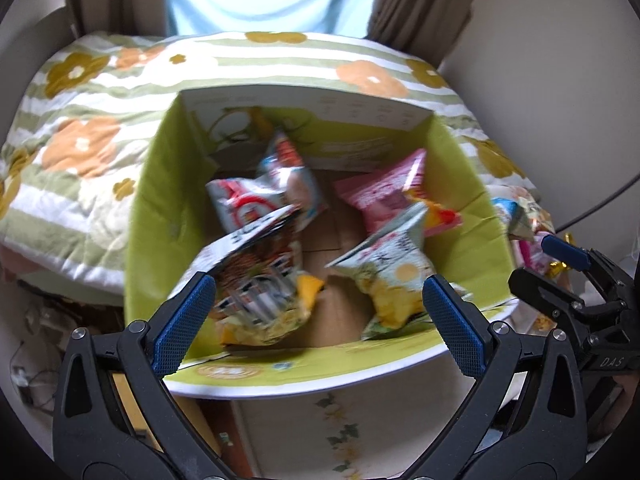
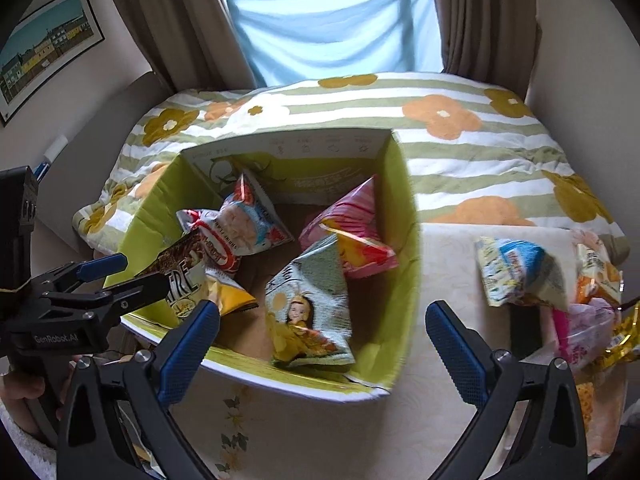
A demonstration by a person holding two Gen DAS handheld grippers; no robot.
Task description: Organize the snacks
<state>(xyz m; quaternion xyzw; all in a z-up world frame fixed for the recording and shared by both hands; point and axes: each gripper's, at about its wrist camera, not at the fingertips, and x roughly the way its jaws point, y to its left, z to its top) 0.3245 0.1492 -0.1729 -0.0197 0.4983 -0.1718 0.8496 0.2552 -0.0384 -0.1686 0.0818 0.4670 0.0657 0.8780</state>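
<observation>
Snacks (image 2: pixel 520 272): some loose beside my box (image 2: pixel 404 216).
Left gripper (image 1: pixel 316 312): released over box.
Right gripper (image 2: pixel 320 340): released, empty.
Risk: crinkly bags may slip from a shallow pinch.

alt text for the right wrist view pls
An open green box on a table holds several snack bags, a pink bag among them. The open right gripper hovers at its near edge; more snack bags lie loose to the right.

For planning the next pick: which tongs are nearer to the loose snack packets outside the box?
Right. The right tongs hang open beside the loose packets; the left tongs are across the box, over its far side.
</observation>
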